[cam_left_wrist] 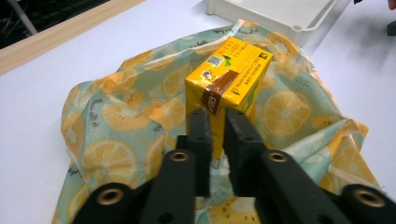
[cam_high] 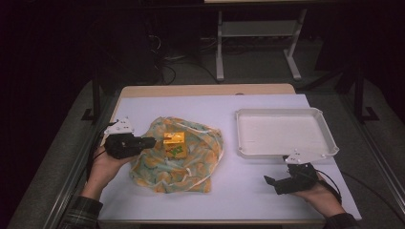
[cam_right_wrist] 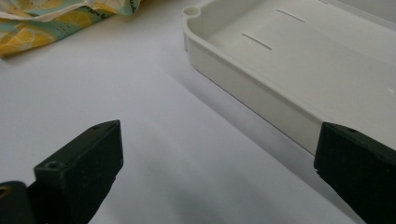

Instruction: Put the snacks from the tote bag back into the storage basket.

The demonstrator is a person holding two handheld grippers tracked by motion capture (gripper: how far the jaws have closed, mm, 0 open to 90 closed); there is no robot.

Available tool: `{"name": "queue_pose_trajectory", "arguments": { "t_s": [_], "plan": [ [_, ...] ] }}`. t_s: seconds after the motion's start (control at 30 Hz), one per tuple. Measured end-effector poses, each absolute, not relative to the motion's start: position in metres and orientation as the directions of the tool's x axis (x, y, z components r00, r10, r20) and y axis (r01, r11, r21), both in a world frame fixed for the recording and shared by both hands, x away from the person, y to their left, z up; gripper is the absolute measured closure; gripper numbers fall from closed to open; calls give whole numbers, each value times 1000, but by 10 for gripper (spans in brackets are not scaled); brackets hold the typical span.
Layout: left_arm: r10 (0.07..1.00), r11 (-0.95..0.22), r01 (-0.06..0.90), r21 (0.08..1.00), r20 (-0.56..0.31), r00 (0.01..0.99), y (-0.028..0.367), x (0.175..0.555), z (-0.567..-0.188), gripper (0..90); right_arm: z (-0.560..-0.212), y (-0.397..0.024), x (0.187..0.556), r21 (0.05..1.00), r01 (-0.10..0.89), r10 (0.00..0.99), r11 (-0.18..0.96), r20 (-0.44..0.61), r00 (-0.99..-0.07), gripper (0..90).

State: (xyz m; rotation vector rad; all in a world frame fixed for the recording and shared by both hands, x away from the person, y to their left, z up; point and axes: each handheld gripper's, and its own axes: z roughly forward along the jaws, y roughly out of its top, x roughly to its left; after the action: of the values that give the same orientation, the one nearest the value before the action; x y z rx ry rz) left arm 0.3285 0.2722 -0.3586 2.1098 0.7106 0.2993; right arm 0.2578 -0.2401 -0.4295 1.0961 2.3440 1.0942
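The left gripper was nearly clenched, a thin gap left between its jaws; whether they pinched a fold of the fruit-print cloth could not be told, since the jaws hid the spot. The yellow drink carton stood on that cloth just beyond the jaw tips, its lower front hidden behind them. The right gripper lay released, jaws wide apart over bare desk, with the white tray just ahead to one side, its far end cut off.
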Motion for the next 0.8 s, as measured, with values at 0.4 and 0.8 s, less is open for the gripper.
{"name": "queue_pose_trajectory", "arguments": {
  "t_s": [0.4, 0.8],
  "plan": [
    [592, -491, 398, 775, -38, 805, 262, 345, -373, 897, -430, -240, 257, 756, 510, 758, 410, 28, -652, 11],
    [577, -532, 403, 745, -30, 816, 256, 347, -382, 897, -430, -240, 258, 755, 510, 756, 414, 27, -654, 11]
  ]
}}
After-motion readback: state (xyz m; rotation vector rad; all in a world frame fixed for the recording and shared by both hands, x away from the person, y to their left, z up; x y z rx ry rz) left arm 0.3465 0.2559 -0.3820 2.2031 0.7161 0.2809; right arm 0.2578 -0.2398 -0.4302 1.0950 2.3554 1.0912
